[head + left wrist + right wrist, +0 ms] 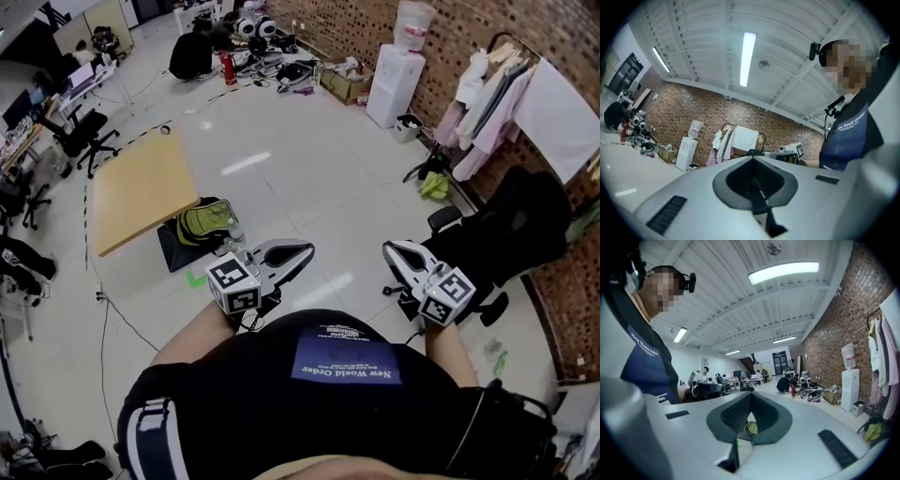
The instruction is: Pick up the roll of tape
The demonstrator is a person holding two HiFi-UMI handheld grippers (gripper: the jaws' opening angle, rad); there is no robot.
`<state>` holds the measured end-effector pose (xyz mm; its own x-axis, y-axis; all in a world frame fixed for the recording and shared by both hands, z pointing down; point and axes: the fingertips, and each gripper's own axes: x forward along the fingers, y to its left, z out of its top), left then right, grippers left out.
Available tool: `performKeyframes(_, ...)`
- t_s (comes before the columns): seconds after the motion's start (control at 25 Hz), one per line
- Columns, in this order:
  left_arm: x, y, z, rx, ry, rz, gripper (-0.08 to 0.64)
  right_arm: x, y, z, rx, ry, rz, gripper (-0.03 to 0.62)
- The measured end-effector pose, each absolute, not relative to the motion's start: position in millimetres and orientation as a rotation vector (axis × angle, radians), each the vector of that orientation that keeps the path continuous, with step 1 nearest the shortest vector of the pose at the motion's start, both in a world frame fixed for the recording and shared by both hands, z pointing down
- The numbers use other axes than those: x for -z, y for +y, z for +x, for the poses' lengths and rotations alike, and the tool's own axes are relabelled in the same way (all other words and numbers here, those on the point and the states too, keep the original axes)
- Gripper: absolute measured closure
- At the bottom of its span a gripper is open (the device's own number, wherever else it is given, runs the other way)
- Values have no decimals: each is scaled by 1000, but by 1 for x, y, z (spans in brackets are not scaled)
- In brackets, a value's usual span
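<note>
Since the tape (166,129), perhaps that speck on the worktop (141,192), lies well off, left tool (302,251) and right tool (390,249) are held shut, empty.

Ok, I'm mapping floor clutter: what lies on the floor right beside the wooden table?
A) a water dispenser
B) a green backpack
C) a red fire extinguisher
B: the head view shows the green backpack on the floor next to the wooden table.

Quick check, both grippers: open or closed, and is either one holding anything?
Left gripper: closed, jaws together, nothing held.
Right gripper: closed, jaws together, nothing held.
</note>
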<state>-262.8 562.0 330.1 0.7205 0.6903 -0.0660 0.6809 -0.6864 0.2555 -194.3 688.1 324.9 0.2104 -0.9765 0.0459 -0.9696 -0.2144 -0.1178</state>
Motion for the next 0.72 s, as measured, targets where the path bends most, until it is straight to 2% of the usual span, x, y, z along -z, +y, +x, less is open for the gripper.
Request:
performKeyframes(0.52,-325,540,-44,20,789,2742,554,-331,649,47,137,2233,-2206,606)
performKeyframes(0.72,-317,526,17,48,653,2742,553,-321,622,117,124,2357,-2091,606)
